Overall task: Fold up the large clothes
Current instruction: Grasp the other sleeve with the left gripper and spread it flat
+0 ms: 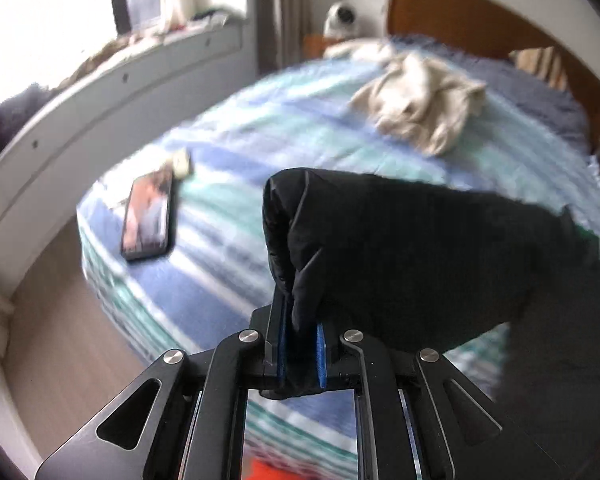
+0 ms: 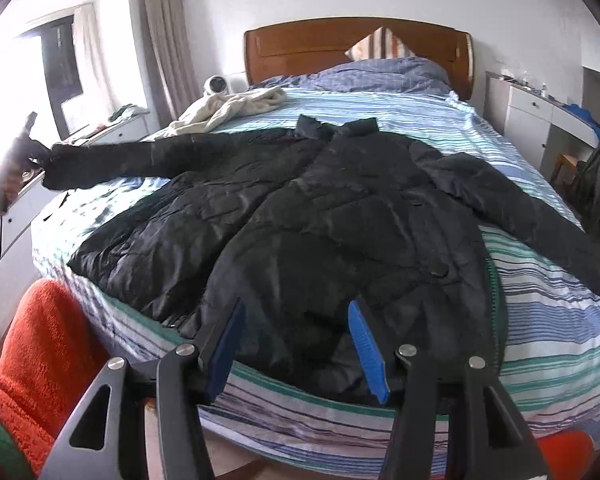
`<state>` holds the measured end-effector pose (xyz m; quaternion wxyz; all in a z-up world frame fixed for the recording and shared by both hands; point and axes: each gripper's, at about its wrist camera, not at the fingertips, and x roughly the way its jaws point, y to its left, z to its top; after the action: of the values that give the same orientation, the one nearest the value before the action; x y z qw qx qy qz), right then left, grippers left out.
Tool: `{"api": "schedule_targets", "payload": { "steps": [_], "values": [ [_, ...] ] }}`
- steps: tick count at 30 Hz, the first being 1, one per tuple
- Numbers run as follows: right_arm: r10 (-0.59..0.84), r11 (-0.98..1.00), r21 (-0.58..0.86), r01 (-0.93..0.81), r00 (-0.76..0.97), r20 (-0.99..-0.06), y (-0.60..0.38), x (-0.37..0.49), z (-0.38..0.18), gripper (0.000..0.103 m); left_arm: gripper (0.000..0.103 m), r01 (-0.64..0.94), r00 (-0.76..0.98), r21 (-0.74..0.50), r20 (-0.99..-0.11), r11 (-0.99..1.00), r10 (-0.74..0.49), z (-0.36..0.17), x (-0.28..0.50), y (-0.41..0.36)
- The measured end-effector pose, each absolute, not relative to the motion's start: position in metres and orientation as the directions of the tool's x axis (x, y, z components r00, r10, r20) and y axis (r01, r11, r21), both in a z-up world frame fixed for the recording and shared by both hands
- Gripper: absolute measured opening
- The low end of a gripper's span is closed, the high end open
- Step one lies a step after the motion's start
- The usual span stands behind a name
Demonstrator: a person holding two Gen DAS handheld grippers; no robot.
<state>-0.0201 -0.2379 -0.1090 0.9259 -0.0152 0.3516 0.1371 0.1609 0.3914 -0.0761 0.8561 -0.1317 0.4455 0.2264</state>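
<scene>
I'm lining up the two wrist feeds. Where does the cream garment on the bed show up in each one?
Left wrist: cream garment lies upper right, crumpled on the striped bedspread, beyond the black jacket sleeve that the left gripper pinches.
Right wrist: cream garment lies upper left of centre, beyond the jacket's collar.
Shared landmark: the wooden headboard behind it.

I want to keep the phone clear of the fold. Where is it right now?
In the left wrist view the phone lies flat on the striped bedspread near the bed's left edge, left of the black jacket sleeve.
</scene>
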Motion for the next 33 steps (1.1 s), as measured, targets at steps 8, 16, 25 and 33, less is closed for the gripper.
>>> {"api": "schedule_targets", "payload": {
  "steps": [8,16,25,33],
  "values": [
    [0.225,0.971,0.093,-0.22,0.714,-0.663,-0.254,-0.022,-0.105,0.055,0.036,-0.576,0.351,0.115,-0.859,0.809,0.372,-0.128,0.175,0.395],
    [0.051,0.988,0.142,0.063,0.731,-0.681,-0.359,-0.011,-0.1,0.069,0.063,-0.419,0.55,-0.049,-0.808,0.907,0.21,-0.087,0.12,0.332],
    [0.293,0.916,0.392,0.085,0.524,-0.8,-0.399,0.023,-0.158,0.069,0.078,0.081,0.375,-0.247,-0.89,0.966,-0.259,-0.149,0.084,0.16],
    [0.268,0.94,0.338,0.041,0.526,-0.807,-0.38,0.013,-0.148,0.021,0.019,0.087,0.342,-0.288,-0.891,0.954,-0.3,-0.163,0.076,0.139]
  ]
}}
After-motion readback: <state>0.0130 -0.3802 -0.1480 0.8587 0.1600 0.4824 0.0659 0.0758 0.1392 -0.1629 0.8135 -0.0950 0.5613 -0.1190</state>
